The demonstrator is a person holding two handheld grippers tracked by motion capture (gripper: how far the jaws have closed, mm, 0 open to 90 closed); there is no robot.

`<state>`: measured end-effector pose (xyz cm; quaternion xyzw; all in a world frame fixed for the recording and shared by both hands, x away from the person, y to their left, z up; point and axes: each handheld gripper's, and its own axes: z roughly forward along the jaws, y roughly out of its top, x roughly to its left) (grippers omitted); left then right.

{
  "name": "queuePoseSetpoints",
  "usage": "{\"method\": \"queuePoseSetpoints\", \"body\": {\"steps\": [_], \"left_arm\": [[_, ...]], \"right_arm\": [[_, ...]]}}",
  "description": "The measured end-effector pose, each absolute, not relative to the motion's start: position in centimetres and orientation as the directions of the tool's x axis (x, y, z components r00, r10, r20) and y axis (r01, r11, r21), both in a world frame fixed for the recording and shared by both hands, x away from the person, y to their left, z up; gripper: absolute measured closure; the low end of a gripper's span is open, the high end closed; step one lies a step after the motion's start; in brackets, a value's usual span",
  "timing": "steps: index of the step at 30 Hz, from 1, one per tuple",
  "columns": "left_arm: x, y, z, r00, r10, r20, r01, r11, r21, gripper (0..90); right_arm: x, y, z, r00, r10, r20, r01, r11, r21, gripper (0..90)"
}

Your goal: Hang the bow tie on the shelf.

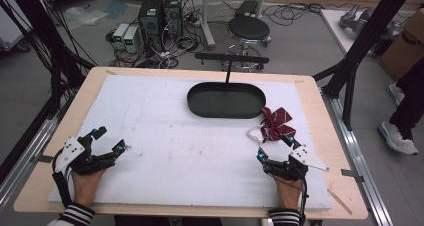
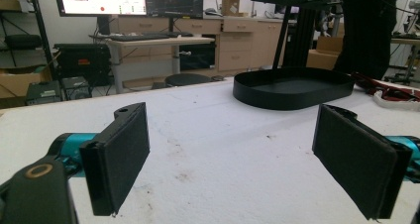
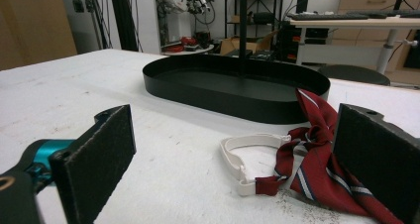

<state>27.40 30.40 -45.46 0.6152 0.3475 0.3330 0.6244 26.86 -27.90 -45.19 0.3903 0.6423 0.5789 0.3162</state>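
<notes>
High view: red striped bow tie (image 1: 276, 121) with a white neck strap (image 1: 256, 134) lying on the white-covered table (image 1: 165, 161), right of centre, touching or just beside the near right end of the black oval tray (image 1: 226, 100). Right gripper (image 1: 275, 148) just near of the tie, fingers spread, nothing between them, pointing away from the person toward the fabric. Left gripper (image 1: 109, 139) well apart at the near left, fingers likewise spread and holding nothing. Right hand clearly the nearer of the two.

Left gripper view: both black fingers (image 2: 119, 157) wide apart over bare table, tray (image 2: 292, 87) far and to the right, a strip of red cloth (image 2: 381, 85) and white strap visible beyond it at the right edge. No reach from here without crossing most of the table.

Right gripper view: fingers (image 3: 96, 159) open wide, tie (image 3: 317, 154) directly ahead but off to the right, its fabric running up against and partly behind the right finger, strap loop (image 3: 247, 154) stretched out leftward into the gap. Long axis of tie and strap roughly crosswise to the line of approach. Tray (image 3: 233, 87) just beyond. Judged next: a short push forward with a small shift rightward to centre the fabric between the fingers before closing; risk of catching the thin strap alone.
</notes>
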Motion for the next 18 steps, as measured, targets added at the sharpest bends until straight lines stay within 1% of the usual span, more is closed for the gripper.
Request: {"method": "queuePoseSetpoints", "body": {"steps": [18], "left_arm": [[27.42,30.37,-45.46,0.536,0.844,-0.025,0.012,0.022,1.000,15.0]], "right_arm": [[26.93,-27.83,-45.16,-0.473,0.880,0.046,0.145,0.026,0.989,2.3]]}}
